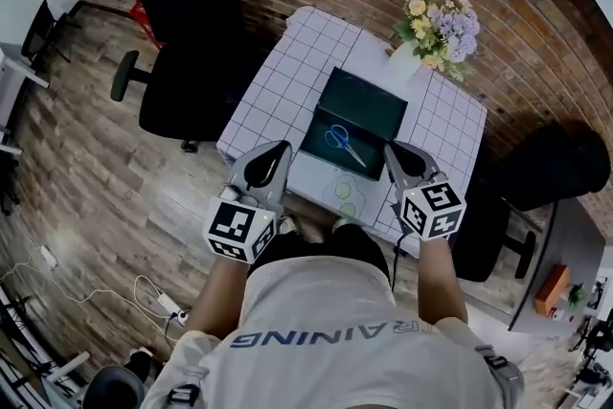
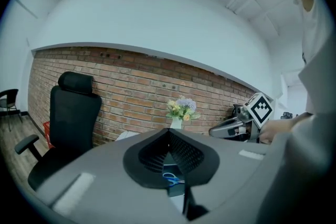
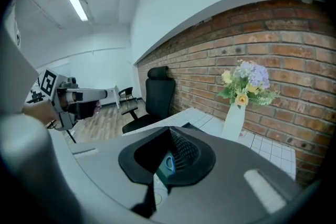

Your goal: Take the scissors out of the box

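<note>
Blue-handled scissors [image 1: 343, 141] lie inside an open dark green box [image 1: 369, 101] on the white gridded table [image 1: 287, 77]. My left gripper [image 1: 280, 148] hovers at the box's near left corner and my right gripper [image 1: 393, 151] at its near right corner. Both are empty, with jaws together, short of the box. Through the left gripper [image 2: 169, 136] the scissors [image 2: 172, 180] show low between the jaws, with the other gripper [image 2: 239, 126] off to the right. Below the right gripper [image 3: 170, 136] only a blue handle of the scissors [image 3: 169, 164] shows.
A white vase of flowers [image 1: 436, 29] stands at the table's far right corner by the brick wall. Two pale round discs [image 1: 346, 198] lie near the front edge. A black office chair [image 1: 187, 34] stands left of the table, another [image 1: 546, 168] to its right.
</note>
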Available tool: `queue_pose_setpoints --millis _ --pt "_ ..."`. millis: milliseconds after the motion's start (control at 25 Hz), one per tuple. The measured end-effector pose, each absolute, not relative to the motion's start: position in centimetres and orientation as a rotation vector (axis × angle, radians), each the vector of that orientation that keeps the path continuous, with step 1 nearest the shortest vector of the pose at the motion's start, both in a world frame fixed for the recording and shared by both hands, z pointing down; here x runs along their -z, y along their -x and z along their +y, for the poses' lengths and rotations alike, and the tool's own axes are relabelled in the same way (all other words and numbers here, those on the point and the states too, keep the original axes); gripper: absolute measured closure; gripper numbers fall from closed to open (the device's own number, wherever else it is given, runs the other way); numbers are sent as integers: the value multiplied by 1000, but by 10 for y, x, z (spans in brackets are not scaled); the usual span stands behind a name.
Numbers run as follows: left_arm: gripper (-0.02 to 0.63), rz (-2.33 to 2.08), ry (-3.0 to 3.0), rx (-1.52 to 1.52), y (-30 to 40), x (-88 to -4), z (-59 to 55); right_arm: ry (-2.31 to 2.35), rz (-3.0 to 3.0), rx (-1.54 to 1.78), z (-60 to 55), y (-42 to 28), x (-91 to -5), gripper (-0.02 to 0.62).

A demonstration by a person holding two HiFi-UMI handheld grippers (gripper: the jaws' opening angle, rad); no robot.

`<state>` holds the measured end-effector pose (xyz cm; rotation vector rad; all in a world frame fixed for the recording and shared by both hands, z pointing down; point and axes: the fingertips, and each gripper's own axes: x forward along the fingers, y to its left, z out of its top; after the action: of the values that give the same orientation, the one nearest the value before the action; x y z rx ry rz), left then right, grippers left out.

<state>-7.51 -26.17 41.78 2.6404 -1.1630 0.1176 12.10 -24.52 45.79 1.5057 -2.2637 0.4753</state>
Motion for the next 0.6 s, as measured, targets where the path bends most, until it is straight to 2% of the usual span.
queue_pose_setpoints --millis 280,440,520,600 --pt "603 -1192 -2588 -141 82 -436 -286 -1308 -2165 -518 -277 -97 -503 577" --pt "604 -1214 -2557 -146 80 -441 -295 -1204 -2104 -539 -296 -89 -535 543" --pt "603 -1227 -2536 -155 81 -445 -298 -1127 -2072 -565 -303 -81 -556 497" --pt "603 -1236 -2518 -158 82 -449 -303 -1040 -2029 -600 -307 -73 -579 482"
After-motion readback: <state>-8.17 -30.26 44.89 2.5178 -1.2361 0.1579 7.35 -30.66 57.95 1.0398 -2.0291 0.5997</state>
